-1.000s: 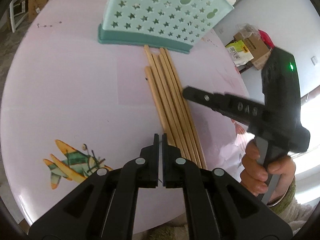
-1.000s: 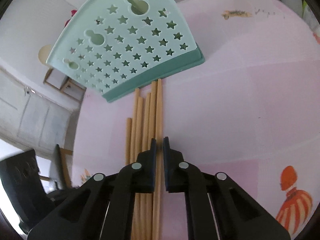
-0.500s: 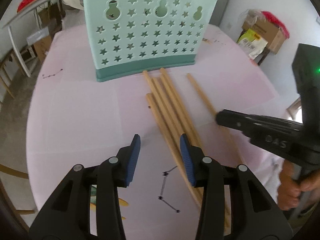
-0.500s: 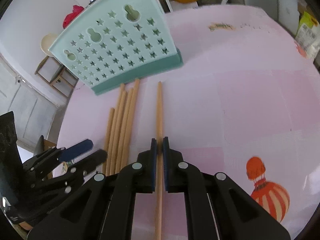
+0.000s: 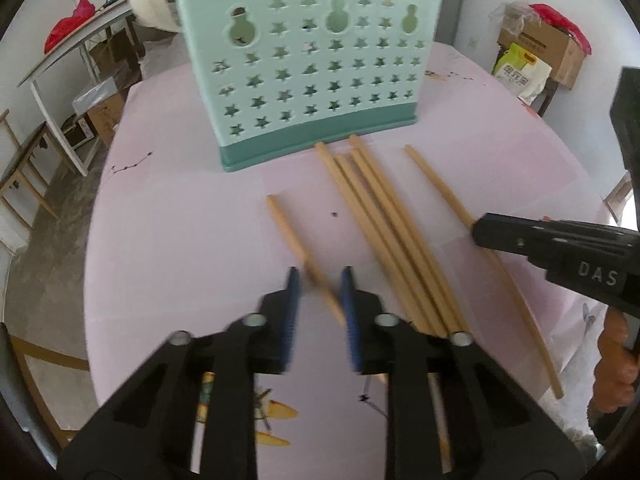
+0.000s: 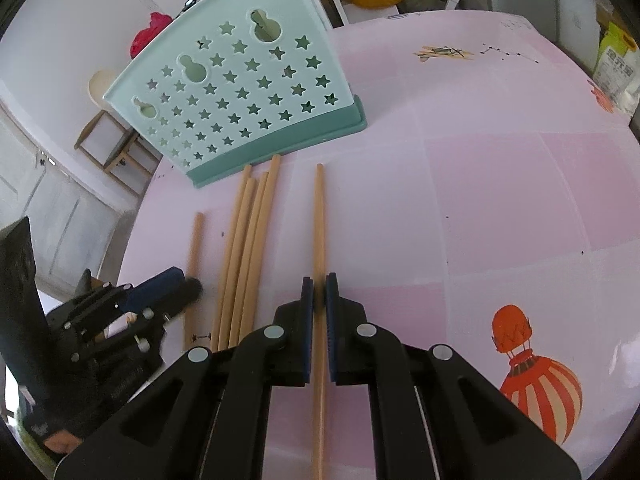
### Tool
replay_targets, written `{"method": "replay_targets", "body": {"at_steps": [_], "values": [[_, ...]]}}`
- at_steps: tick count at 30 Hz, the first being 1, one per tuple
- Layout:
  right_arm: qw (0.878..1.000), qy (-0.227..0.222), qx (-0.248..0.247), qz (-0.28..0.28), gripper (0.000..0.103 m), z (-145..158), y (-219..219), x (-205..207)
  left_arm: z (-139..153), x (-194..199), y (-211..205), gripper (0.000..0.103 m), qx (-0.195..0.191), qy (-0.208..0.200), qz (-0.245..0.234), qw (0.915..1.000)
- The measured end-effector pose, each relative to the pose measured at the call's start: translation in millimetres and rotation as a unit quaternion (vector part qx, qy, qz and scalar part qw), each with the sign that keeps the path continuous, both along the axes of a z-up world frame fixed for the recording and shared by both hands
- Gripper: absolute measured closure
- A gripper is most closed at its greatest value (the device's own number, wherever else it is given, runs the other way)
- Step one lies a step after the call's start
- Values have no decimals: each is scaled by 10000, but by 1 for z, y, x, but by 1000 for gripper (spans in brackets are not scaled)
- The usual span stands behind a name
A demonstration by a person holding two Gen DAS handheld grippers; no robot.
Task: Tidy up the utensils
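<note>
Risk: your right gripper (image 6: 319, 294) pinches one wooden chopstick (image 6: 319, 216) before the mint star-punched plastic holder (image 6: 240, 96); left gripper (image 5: 320, 304), jaws just closing around another chopstick (image 5: 294, 240) without pressing it, may nudge it askew.

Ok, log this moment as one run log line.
left tongs: just closing around a lone chopstick | right tongs: shut on separated chopstick | bundle of four: on table | holder: upright

We see a mint-green utensil holder (image 5: 308, 68) pierced with star cut-outs, on a darker teal base. Tan wooden chopsticks (image 5: 384, 216) lie on a pale pink tablecloth (image 6: 480, 200) printed with an orange-and-cream striped balloon (image 6: 536, 384) and perhaps a yellow aeroplane (image 5: 272, 416).
</note>
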State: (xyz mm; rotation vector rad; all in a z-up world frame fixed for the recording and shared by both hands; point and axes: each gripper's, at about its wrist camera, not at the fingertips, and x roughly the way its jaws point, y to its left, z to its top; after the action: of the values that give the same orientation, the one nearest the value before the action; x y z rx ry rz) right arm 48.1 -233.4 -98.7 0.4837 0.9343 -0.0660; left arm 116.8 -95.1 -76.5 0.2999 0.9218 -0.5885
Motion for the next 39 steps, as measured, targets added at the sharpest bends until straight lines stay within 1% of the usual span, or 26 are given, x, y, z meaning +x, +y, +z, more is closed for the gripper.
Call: {"method": "replay_targets", "body": {"at_steps": [2, 4, 11, 13, 15, 17, 26, 28, 30, 31, 32, 34, 39], "values": [[10000, 19, -72, 65, 97, 1, 2, -2, 1, 4, 8, 95, -42, 103, 87, 9999], [9998, 59, -117, 135, 97, 2, 3, -5, 1, 4, 17, 97, 19, 147, 154, 9998], [9991, 260, -84, 328, 97, 4, 4, -20, 1, -3, 47, 98, -36, 362, 322, 9988], [9988, 209, -157, 418, 94, 7, 7, -19, 2, -2, 48, 97, -58, 399, 304, 9987], [9986, 183, -294, 404, 81, 11, 8, -16, 1, 1, 48, 95, -53, 405, 304, 9987], [9981, 152, -438, 396, 79, 14, 10, -10, 0, 6, 45, 94, -31, 405, 303, 9987], [9943, 177, -960, 430, 79, 10, 23, 9, 0, 21, 32, 93, 106, 223, 253, 9994], [9934, 158, -1042, 455, 82, 10, 27, 10, 0, 22, 30, 94, 140, 162, 246, 9995], [9915, 165, -1210, 442, 94, 9, 30, 11, 0, 22, 29, 95, 172, 120, 259, 9994], [9916, 170, -1211, 417, 95, 9, 30, 11, 0, 22, 29, 97, 190, 102, 301, 9993], [9925, 175, -1141, 398, 96, 10, 30, 10, 0, 22, 28, 98, 193, 102, 322, 9992], [9932, 189, -1091, 355, 96, 11, 29, 10, 0, 23, 28, 98, 193, 133, 374, 9990], [9940, 242, -986, 411, 96, 10, 26, 10, 0, 21, 25, 98, 285, 66, 408, 9987]]}}
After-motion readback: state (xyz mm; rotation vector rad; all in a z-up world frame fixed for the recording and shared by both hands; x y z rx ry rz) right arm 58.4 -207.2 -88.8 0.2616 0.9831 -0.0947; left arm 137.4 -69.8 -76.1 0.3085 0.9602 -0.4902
